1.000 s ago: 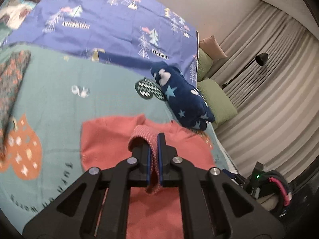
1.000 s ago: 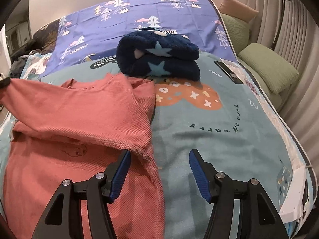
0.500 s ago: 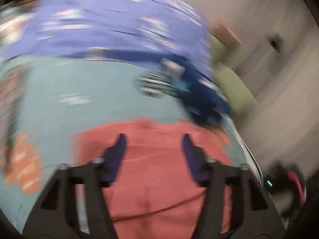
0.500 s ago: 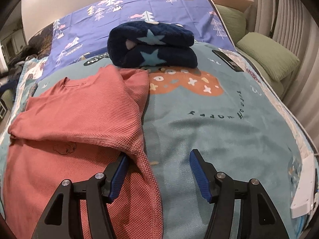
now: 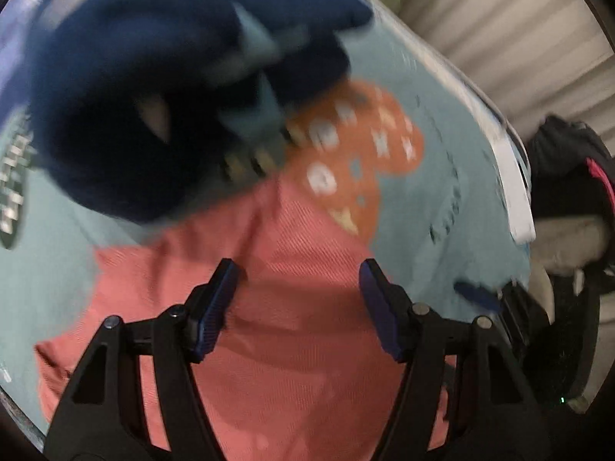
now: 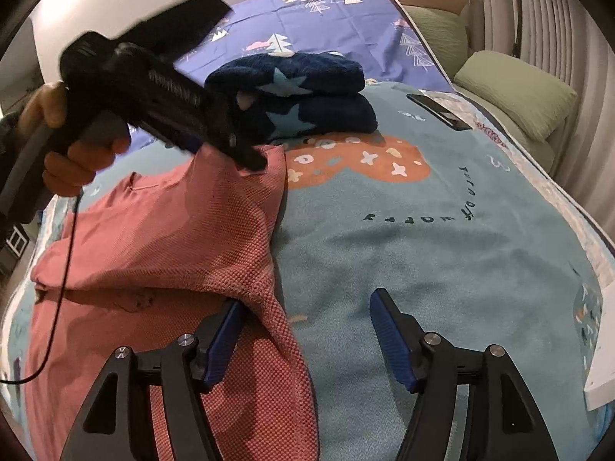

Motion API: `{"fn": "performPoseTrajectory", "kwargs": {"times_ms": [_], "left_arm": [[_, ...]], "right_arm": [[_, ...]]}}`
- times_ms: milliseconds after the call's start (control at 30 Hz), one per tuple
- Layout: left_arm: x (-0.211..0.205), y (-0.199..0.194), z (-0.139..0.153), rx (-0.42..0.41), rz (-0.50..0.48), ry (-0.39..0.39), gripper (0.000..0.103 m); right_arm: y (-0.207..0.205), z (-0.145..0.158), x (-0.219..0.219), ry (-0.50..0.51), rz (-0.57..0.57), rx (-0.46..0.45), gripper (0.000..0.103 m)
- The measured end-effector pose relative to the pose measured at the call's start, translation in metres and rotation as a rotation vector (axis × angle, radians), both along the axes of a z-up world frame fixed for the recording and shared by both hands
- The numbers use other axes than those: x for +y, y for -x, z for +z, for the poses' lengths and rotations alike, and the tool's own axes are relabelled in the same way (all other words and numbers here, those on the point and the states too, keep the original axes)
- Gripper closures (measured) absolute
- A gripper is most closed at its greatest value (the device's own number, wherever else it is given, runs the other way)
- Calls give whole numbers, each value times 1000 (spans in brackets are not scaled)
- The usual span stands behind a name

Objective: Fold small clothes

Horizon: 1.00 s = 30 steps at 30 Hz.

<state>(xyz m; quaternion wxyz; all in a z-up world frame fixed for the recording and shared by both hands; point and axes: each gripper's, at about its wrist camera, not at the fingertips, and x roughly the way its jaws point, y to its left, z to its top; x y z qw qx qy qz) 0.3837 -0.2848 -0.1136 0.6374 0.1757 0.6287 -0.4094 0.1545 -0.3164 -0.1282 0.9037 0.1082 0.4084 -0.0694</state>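
Note:
A salmon-pink knit sweater (image 6: 161, 230) lies on the teal blanket (image 6: 423, 249), its left side folded over the body. My left gripper (image 5: 298, 269) hangs open over the sweater's (image 5: 292, 345) far corner, beside the folded navy star blanket (image 5: 153, 96); nothing is between its fingers. In the right wrist view this left gripper (image 6: 251, 161) points down at that corner, held by a hand (image 6: 73, 165). My right gripper (image 6: 307, 299) sits low at the sweater's near right edge, jaws opening. The knit edge lies against the left pad, not pinched.
The navy star blanket (image 6: 307, 96) sits just beyond the sweater. A dark phone (image 6: 438, 111) lies on the bedcover to the right, green pillows (image 6: 515, 96) beyond it. A white object (image 6: 599, 365) rests at the bed's right edge. A black cable (image 6: 65, 269) trails over the sweater.
My left gripper let go of the pink sleeve, opened, and swung fast to the sweater's far right corner. The released fabric now lies folded flat. The right gripper stayed put and widened slightly.

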Motion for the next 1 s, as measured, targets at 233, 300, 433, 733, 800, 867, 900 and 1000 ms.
{"fn": "performPoseTrajectory", "kwargs": {"times_ms": [233,300,433,733,800,867,900,1000], "left_arm": [[-19,11,-1,110,-54,106,37],[-34,7,8,74,-16,183,37],[-46,-2,28,60,67,328,38],[-24,-3,41,-80,48,235,38],[-20,-4,29,-46,49,210,38],[-26,1,14,-24,23,175,48],[-33,6,6,-32,1,159,70],[-52,16,-3,-87,-9,151,89]], "right_arm": [[0,-1,0,-17,-9,-20,31],[0,-2,0,-23,-10,-23,31],[0,-2,-1,-25,-17,-23,30],[3,2,-2,-37,-42,-57,30],[4,6,-1,-46,-45,-85,31],[5,10,1,-18,-59,-91,37],[5,10,1,-12,-70,-86,40],[6,2,-11,-34,-129,-43,41]]}}
